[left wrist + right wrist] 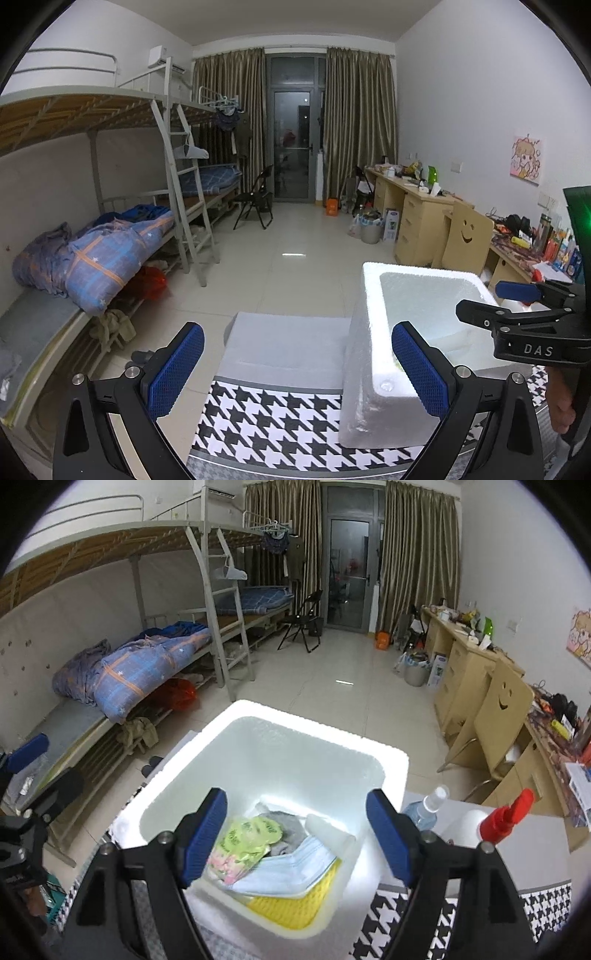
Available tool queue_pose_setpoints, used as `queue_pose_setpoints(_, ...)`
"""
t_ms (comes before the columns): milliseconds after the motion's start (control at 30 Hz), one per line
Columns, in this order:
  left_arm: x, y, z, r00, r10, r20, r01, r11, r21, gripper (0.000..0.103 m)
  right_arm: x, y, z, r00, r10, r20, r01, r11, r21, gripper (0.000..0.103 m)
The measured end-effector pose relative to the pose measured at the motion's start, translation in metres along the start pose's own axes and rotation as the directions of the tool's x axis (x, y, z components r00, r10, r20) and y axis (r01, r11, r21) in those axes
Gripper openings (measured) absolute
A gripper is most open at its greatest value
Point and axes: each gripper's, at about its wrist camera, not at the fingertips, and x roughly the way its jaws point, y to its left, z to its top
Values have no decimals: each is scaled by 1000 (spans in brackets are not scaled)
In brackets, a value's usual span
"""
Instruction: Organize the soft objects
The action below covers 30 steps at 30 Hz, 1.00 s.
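A white foam box [369, 295] stands on a black-and-white houndstooth cloth [277, 413]. My left gripper [298, 343] is open with nothing between its pads; its right pad [421, 369] sits in front of the box's near left corner. My right gripper [295, 801] hovers open over the foam box [314, 731], holding nothing. Inside the box lie a bag of light-blue face masks [288, 867], a green packet [251, 834], a grey cloth [288, 823], a white roll [328, 830] and a yellow mesh piece [295, 908]. The right gripper [495, 301] also shows at the left wrist view's right edge.
A grey flat pad [288, 343] lies left of the box. A clear spray bottle [424, 808] and a red-triggered white bottle [506, 816] stand right of it. Bunk beds [110, 240] line the left wall, desks [424, 214] and a smiley-backed chair [469, 236] the right.
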Motion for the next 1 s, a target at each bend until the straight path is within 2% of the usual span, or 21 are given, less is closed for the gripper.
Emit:
queue_pose_setpoints(100, -2, -3, 2, 1000, -5, 6, 5, 1000, 3, 102, -8, -1, 1, 999, -18, 29, 18, 1000, 2, 83)
queue_pose_setpoints(167, -4, -6, 2, 1000, -11, 9, 11, 1000, 6, 102, -13, -1, 1, 999, -28, 43, 28, 1000, -1, 89)
queue_pose_setpoints(300, -8, -7, 4, 1000, -17, 16, 17, 1000, 4, 102, -23, 0, -2, 997, -42, 70, 43, 999, -10, 95)
queue_pose_setpoints(467, -19, -11, 3, 999, -26, 29, 26, 1000, 6, 102, -34, 2, -11, 997, -37, 70, 38, 999, -10, 95)
queue_pose_setpoints(767, -46, -26, 1, 997, -40, 66, 38, 999, 31, 102, -69, 7, -22, 992, -37, 124, 39, 999, -14, 95)
queue_pose_setpoints(1000, -71, -42, -4, 993, -63, 98, 57, 997, 58, 102, -96, -1, -28, 983, -78, 166, 73, 997, 37, 95)
